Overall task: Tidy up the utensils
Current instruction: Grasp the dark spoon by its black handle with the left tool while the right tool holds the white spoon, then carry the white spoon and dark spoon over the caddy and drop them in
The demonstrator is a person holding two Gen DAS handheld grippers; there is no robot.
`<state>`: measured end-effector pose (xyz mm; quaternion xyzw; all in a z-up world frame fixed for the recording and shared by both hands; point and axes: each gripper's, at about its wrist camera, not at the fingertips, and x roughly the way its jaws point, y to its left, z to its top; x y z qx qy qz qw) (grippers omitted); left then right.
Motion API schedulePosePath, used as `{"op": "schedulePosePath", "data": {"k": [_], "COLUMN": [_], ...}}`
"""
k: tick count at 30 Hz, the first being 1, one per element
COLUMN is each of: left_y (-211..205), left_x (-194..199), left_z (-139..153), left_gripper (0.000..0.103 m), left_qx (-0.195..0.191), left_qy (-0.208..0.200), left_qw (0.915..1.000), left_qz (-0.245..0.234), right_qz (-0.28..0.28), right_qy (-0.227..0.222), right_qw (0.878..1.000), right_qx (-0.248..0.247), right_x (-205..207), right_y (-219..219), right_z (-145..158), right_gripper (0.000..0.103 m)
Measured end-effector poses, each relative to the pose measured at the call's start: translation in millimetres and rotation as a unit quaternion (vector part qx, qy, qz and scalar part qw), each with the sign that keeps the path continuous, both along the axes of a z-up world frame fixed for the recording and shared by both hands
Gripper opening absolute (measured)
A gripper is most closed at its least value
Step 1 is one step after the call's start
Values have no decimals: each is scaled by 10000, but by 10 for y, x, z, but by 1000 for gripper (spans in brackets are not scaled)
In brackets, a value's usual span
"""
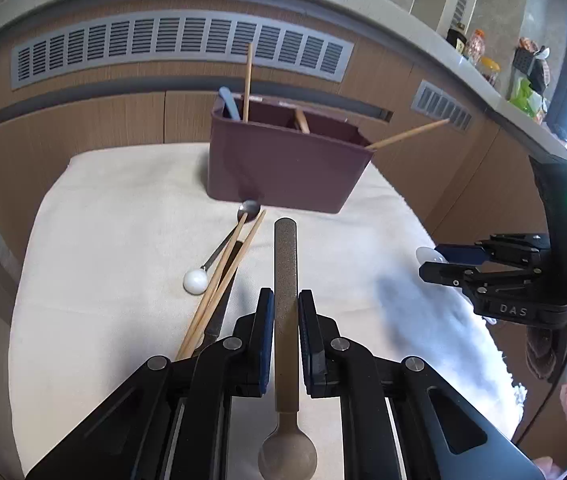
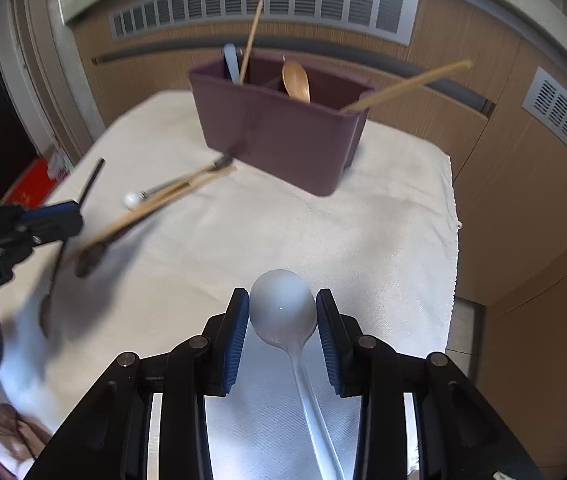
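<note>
Two tongs, each gripping one spoon.

Left tongs (image 1: 285, 316) pinch a grey spoon (image 1: 286, 320); right tongs (image 2: 282, 312) squeeze a white spoon (image 2: 282, 308). One purple box (image 1: 283, 160) sits on the table (image 1: 103, 220), two chopsticks (image 1: 223, 280) lying beside it.

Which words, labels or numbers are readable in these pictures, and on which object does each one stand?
"DAS": raised letters on the black body of the right tool, seen from the left wrist view.
Jars on the counter: labels too small to read.
Red item beside the table: marks too blurred to read.
</note>
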<state>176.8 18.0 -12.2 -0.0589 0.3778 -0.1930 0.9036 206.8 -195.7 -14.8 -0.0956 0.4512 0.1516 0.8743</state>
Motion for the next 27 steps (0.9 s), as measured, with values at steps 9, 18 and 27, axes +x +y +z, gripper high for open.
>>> {"op": "schedulePosePath", "data": {"k": [9, 18, 27], "left_y": [-39, -156, -193], "left_x": [-180, 0, 755], "left_z": [735, 2086, 2188], "left_gripper": [12, 12, 12], "left_qx": [-211, -187, -424], "left_qy": [-889, -2979, -3319], "left_qw": [9957, 9543, 9409], "left_qz": [-157, 153, 520], "right_qz": [65, -228, -662], "right_qy": [-991, -2919, -3389], "right_qw": [9914, 9352, 9081], "right_qx": [853, 1993, 2369], "right_x": [-274, -51, 508], "right_y": [128, 43, 34], "right_z": [786, 2161, 2193], "right_gripper": [32, 32, 32]}}
